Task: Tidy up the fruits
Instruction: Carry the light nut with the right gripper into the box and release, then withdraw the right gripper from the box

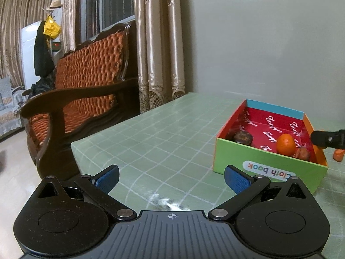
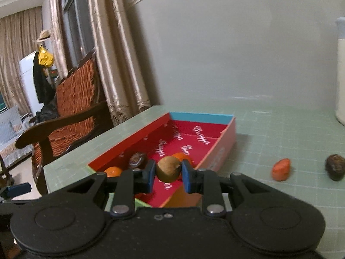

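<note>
- A green, grid-patterned bench (image 1: 163, 133) stands against a pale wall, beside a wooden armchair (image 1: 86, 82) with orange woven cushions and satin curtains (image 1: 155, 43).
- The cardboard box (image 1: 248, 161), red-lined, holds one orange (image 1: 285, 143) and two dark, wrinkled fruits.
- The right gripper (image 2: 168, 172) pinches a round brown fruit (image 2: 168, 171) over the box.
- Two more fruits, one red-orange piece (image 2: 281, 169) and one dark piece (image 2: 334, 167), lie on the bench.
- The left gripper (image 1: 171, 178) hovers with fingers spread, holding nothing.
</note>
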A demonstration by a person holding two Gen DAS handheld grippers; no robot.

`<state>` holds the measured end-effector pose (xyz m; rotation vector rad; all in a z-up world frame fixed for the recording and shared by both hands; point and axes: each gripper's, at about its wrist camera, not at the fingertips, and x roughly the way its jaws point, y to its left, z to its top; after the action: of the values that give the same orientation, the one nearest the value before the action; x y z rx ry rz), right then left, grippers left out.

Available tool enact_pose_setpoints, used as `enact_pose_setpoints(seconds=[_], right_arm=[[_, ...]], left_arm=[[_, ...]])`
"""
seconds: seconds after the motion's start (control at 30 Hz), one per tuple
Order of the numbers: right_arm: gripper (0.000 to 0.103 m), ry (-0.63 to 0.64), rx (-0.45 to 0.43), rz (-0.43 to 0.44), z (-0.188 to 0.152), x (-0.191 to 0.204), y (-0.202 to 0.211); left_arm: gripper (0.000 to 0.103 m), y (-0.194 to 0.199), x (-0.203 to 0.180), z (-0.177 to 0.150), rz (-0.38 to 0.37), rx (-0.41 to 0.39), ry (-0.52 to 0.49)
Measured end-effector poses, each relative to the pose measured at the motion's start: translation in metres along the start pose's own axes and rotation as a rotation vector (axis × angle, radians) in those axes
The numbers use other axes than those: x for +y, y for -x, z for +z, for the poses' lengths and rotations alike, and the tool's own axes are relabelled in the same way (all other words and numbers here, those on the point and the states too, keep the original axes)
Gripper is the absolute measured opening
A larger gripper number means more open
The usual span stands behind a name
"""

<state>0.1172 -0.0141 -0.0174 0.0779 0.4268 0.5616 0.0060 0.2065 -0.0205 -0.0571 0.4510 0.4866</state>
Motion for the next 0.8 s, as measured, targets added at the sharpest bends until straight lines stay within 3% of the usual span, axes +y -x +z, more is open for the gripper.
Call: enact_pose_setpoints(seconds=[0.3, 0.37, 0.43, 0.5, 0.6, 0.8], right_arm=[[0.033, 0.036, 0.006, -0.004, -0.007, 0.008, -0.004], [0.038, 0.031, -0.005, -0.005, -0.008, 0.007, -0.002], [0.057, 0.022, -0.017, -0.01, -0.007, 0.004, 0.001], [0.069, 0.011, -0.035, -0.021, -0.007, 0.001, 0.004], [0.068, 0.002, -0.048, -0.03, -0.005, -0.004, 0.007], [0.083, -0.018, -0.066, -0.054, -0.004, -0.013, 0.015]], left_arm=[[0.103, -0.001, 0.006, -0.001, 0.008, 0.008, 0.008], [0.103, -0.001, 0.006, -0.001, 0.007, 0.007, 0.004], [0.103, -0.001, 0.004, -0.001, 0.006, 0.005, 0.0], [0.103, -0.001, 0.002, -0.001, 0.006, 0.003, -0.005], [0.103, -0.001, 0.001, -0.001, 0.006, 0.005, -0.004], [0.103, 0.0, -0.006, 0.001, -0.012, 0.006, 0.004]])
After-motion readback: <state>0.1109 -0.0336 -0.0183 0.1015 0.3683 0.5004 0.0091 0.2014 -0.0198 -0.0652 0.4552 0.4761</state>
